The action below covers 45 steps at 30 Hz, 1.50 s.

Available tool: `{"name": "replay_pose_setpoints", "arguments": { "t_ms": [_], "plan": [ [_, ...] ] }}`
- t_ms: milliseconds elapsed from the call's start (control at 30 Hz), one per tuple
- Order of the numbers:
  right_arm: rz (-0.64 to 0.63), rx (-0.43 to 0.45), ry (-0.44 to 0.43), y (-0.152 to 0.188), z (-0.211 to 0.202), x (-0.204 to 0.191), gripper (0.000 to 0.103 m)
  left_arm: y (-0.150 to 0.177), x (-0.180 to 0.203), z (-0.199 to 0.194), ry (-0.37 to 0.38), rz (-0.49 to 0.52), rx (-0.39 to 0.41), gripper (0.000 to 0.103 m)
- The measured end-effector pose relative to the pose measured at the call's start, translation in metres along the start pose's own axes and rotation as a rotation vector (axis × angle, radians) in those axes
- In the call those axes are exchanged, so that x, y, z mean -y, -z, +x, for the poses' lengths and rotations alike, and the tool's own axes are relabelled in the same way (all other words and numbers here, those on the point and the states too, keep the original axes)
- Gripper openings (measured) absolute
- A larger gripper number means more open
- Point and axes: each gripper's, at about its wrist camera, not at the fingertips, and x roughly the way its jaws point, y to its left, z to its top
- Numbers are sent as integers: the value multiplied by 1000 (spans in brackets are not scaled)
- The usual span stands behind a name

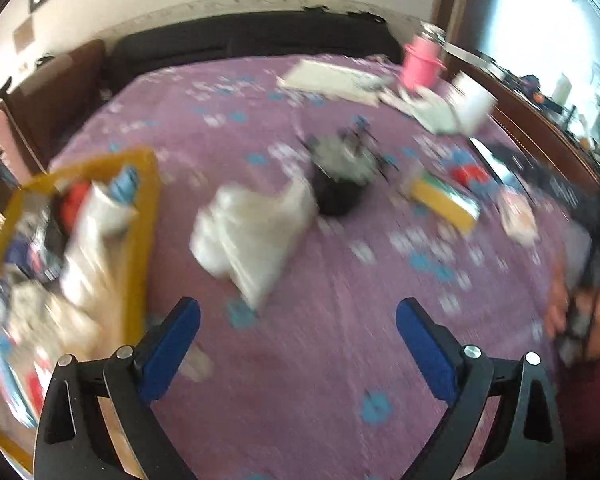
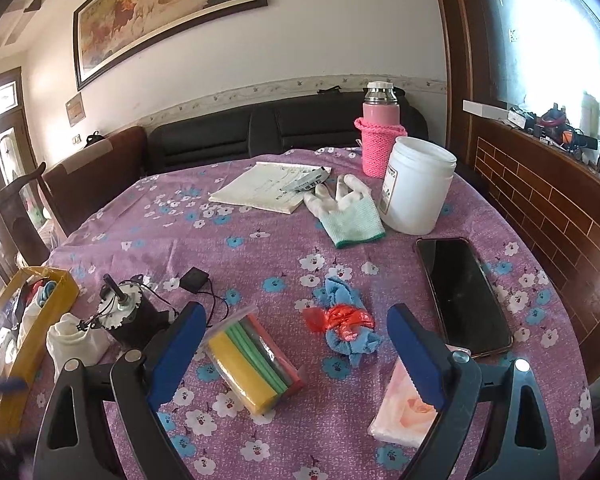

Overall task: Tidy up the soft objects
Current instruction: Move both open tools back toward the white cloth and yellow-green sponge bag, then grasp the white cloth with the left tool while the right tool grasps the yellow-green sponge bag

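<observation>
We take the yellow box [image 2: 28, 344] at the table's left edge as our landmark; it already holds soft things. Just right of it lies a white cloth bundle [image 2: 76, 342], touching a black motor [image 2: 130, 316]. Further right: a bag of coloured strips [image 2: 252, 360], then a blue cloth tied in red plastic [image 2: 342, 322]. Left gripper [image 1: 298, 318]: jaws wide apart, nothing between, view blurred. Right gripper [image 2: 296, 322]: jaws apart, empty, above the table.
</observation>
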Motion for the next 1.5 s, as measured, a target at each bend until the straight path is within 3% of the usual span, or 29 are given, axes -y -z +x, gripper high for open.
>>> {"name": "replay_pose_setpoints", "arguments": {
  "t_ms": [133, 267, 433, 633, 700, 733, 767, 833, 933, 1033, 1267, 1333, 1500],
  "plan": [
    [27, 5, 6, -3, -1, 9, 94, -32, -23, 13, -43, -31, -9, 98],
    [68, -2, -1, -6, -1, 19, 94, -49, -22, 52, -109, 62, -86, 98],
    [101, 36, 44, -13, -8, 36, 94, -52, -10, 86, -132, 138, -130, 98],
    [278, 42, 20, -18, -12, 87, 96, -48, -10, 105, -110, 88, -166, 98],
    [334, 68, 29, -20, -20, 106, 96, -49, -10, 100, -61, 74, -165, 70],
    [365, 89, 39, -20, -25, 117, 96, -49, -10, 97, -38, 70, -167, 45],
    [405, 107, 39, -19, -29, 129, 96, -48, -9, 93, -44, 74, -166, 27],
    [481, 107, 1, -16, -30, 147, 98, -48, -5, 83, -32, 77, -151, 24],
    [561, 48, -144, -10, -14, 154, 98, -43, -2, 62, 9, 69, -114, 24],
    [493, -38, -263, -10, 5, 126, 98, -37, 0, 43, 52, 51, -84, 24],
    [111, -206, -384, 3, 26, 10, 98, -10, -1, 0, 112, -17, -24, 24],
    [27, -223, -353, 10, 28, -15, 98, -2, -1, -10, 106, -28, -9, 24],
    [-113, -284, -174, 13, 46, -45, 98, 11, -4, -29, 95, -36, 19, 24]
  ]
}}
